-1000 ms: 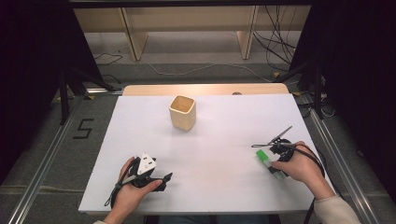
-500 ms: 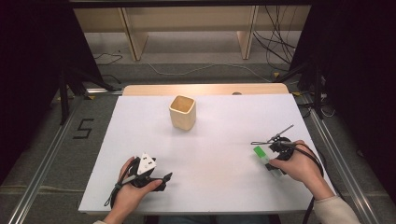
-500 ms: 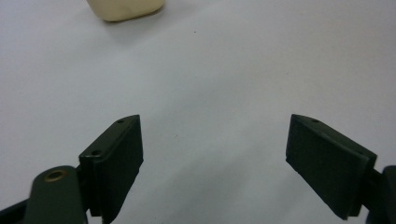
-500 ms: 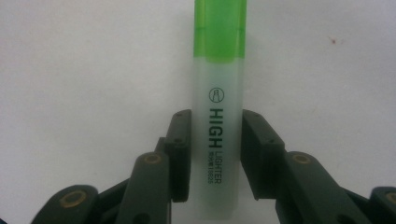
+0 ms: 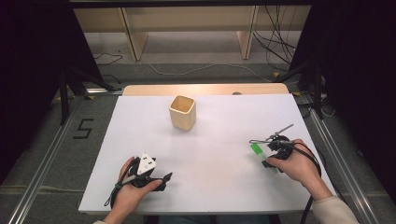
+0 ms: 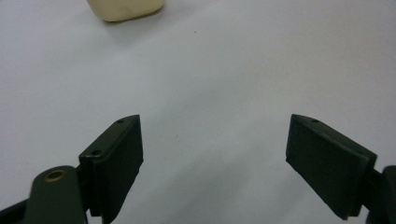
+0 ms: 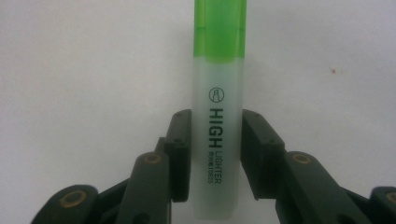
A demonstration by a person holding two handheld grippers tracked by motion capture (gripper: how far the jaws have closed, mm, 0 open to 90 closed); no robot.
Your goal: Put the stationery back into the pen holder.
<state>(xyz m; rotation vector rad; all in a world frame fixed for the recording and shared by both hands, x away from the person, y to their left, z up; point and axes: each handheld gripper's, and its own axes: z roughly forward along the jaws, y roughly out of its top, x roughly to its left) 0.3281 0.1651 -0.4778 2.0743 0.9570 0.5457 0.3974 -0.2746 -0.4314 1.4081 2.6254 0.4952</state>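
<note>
Right gripper seen at 4 o'clock on white counter; fingers closed on highlighter, both pads pressed against pale barrel, green cap end pointed away from gripper. Highlighter held low over counter, 4 o'clock from beige cup. Left gripper at 7 o'clock, fingers spread wide, nothing between; cup base seen ahead at approx. 11 o'clock.
</note>
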